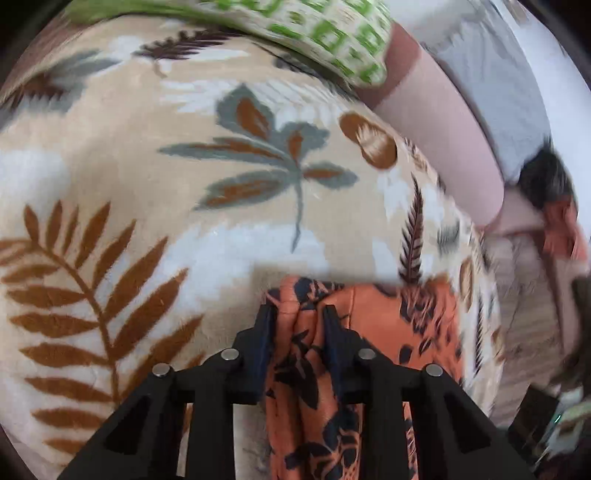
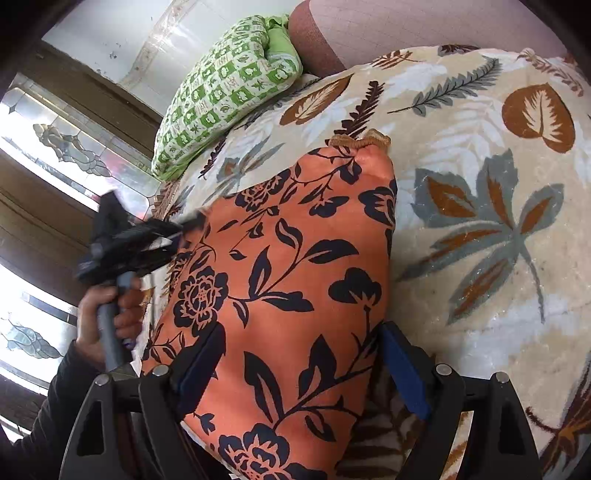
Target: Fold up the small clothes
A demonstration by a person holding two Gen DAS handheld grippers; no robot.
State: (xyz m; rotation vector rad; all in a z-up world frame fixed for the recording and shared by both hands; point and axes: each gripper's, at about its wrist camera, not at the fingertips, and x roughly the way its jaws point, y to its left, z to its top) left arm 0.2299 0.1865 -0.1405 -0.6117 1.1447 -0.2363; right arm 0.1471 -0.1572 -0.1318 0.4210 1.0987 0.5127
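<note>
An orange garment with a dark floral print (image 2: 288,280) lies on a leaf-patterned blanket (image 2: 480,184). In the left wrist view my left gripper (image 1: 300,314) is shut on a bunched edge of the garment (image 1: 306,387). The right wrist view shows that gripper (image 2: 184,230) at the garment's left edge, held by a hand. My right gripper (image 2: 301,343) is open, its fingers astride the near end of the garment, one finger (image 2: 402,369) at its right edge.
A green patterned pillow (image 2: 225,92) lies at the blanket's far end, also in the left wrist view (image 1: 332,33). A pink bolster (image 2: 369,33) lies behind it. A glass-panelled wooden door (image 2: 55,155) stands on the left. The blanket (image 1: 129,166) covers the bed.
</note>
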